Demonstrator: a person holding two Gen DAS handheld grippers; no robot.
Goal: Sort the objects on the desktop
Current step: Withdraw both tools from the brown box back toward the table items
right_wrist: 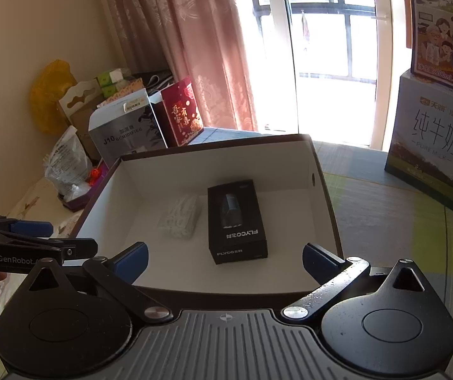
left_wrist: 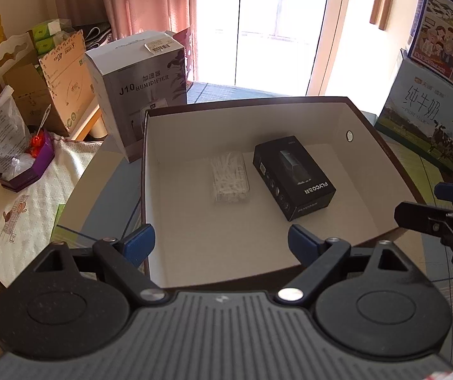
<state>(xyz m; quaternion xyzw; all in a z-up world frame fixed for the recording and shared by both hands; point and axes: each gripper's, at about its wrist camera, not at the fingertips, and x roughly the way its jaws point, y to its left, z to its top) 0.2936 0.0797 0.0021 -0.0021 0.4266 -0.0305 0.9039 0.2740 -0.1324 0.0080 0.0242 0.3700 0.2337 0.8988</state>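
Note:
A brown storage box [left_wrist: 385, 145] with a white inside stands on the table. In it lie a black FLYCO carton [left_wrist: 293, 177] and, to its left, a clear case of cotton swabs [left_wrist: 231, 177]. The same carton [right_wrist: 236, 221] and swab case [right_wrist: 180, 217] show in the right wrist view, inside the box [right_wrist: 327, 202]. My left gripper [left_wrist: 221, 242] hovers open over the box's near edge, holding nothing. My right gripper [right_wrist: 224, 259] is open too, just short of the near wall. Each gripper shows at the edge of the other's view.
A grey humidifier box [left_wrist: 145, 88] stands behind the storage box at the left. Cardboard cartons [left_wrist: 64, 79], a plastic bag [left_wrist: 3, 133] and a purple tray [left_wrist: 28, 174] crowd the far left. Milk cartons [right_wrist: 435, 145] stand at the right on a striped mat [right_wrist: 394, 221].

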